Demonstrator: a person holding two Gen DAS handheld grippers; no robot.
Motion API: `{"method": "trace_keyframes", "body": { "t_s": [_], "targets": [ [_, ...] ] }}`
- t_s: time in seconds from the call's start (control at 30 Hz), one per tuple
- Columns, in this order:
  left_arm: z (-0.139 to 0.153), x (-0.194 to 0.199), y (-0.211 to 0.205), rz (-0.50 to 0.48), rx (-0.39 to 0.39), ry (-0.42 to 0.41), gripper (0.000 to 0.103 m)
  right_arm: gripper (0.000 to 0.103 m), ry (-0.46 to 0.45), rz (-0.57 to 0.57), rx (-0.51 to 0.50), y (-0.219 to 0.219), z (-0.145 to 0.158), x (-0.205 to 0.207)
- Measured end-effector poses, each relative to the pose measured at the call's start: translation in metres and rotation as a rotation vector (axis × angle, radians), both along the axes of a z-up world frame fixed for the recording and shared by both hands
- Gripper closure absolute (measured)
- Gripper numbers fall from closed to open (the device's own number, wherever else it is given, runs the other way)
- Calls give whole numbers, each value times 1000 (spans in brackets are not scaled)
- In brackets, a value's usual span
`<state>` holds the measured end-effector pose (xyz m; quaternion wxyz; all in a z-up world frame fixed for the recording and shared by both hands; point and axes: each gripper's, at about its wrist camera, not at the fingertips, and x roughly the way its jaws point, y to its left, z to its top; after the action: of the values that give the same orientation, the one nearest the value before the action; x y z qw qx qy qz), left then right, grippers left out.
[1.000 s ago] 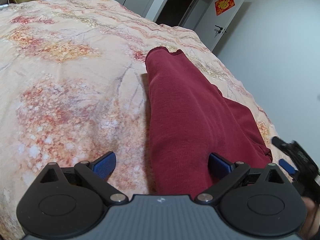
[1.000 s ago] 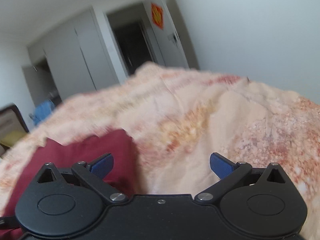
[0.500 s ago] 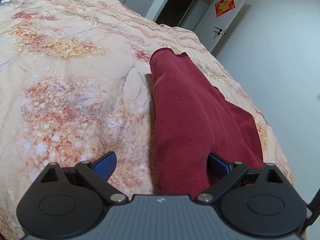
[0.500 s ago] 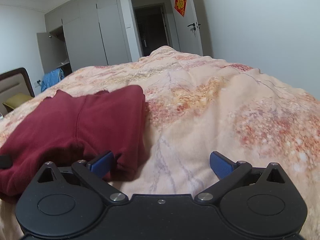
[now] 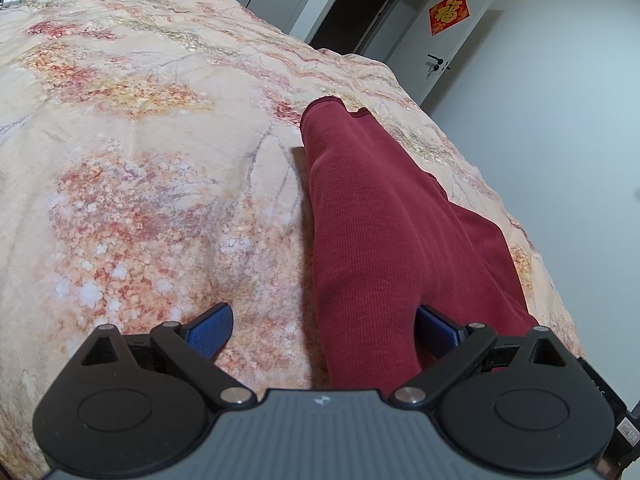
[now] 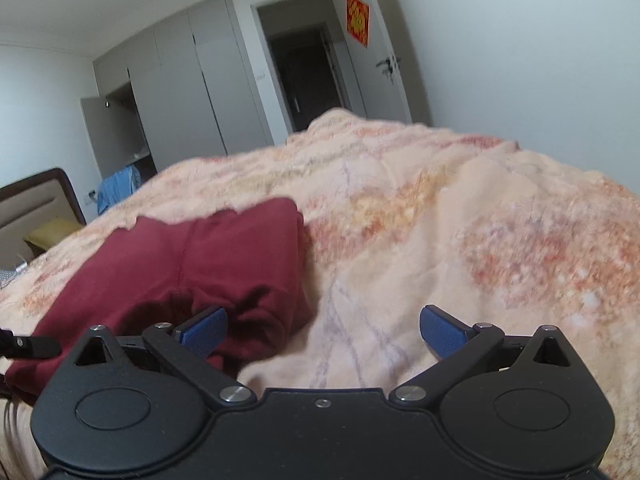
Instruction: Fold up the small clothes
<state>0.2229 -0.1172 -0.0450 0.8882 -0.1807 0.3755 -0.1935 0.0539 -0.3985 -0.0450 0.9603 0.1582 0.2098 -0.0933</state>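
Both tools stand wide apart and hold nothing: the left tool [image 5: 324, 330] over the folded dark red garment [image 5: 384, 240], the right tool [image 6: 322, 328] beside it, on the floral bedspread [image 5: 140, 160].

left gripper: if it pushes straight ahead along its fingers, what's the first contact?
Probably the maroon garment: its near end already lies between the open left gripper fingers, off-centre toward the right one. Height above the cloth is unclear; the floral bedspread lies underneath.
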Motion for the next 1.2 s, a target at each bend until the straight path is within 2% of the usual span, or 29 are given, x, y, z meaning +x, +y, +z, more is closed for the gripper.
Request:
{"method": "trace_keyframes", "body": {
  "t_s": [0.13,0.33,0.43,0.53,0.67,0.77,0.9,1.03,1.1,1.2],
  "targets": [
    [3,-1,-1,2,-3,0,1,1,7,20,-44,6,-6,0],
    [20,9,4,-7,-107,-33,0,1,-92,152,27,-8,11,15],
    [27,25,-4,-21,-67,-49,0,1,-84,220,97,-20,17,40],
    [29,42,-15,-25,-7,-49,0,1,-53,233,215,-34,13,67],
    [23,62,-23,-26,25,-7,0,1,-41,278,361,-47,5,99],
    [14,72,-24,-34,17,26,0,0,-49,290,382,-47,3,113],
    [5,75,-22,-43,15,25,0,1,-60,365,373,-39,-2,121],
    [1,69,-19,-45,13,0,0,15,-99,329,339,-35,-9,109],
    [1,69,-19,-44,13,-6,0,26,-107,322,344,-37,-11,105],
    [2,69,-19,-44,14,-5,0,34,-105,309,353,-40,-15,103]
  ]
}}
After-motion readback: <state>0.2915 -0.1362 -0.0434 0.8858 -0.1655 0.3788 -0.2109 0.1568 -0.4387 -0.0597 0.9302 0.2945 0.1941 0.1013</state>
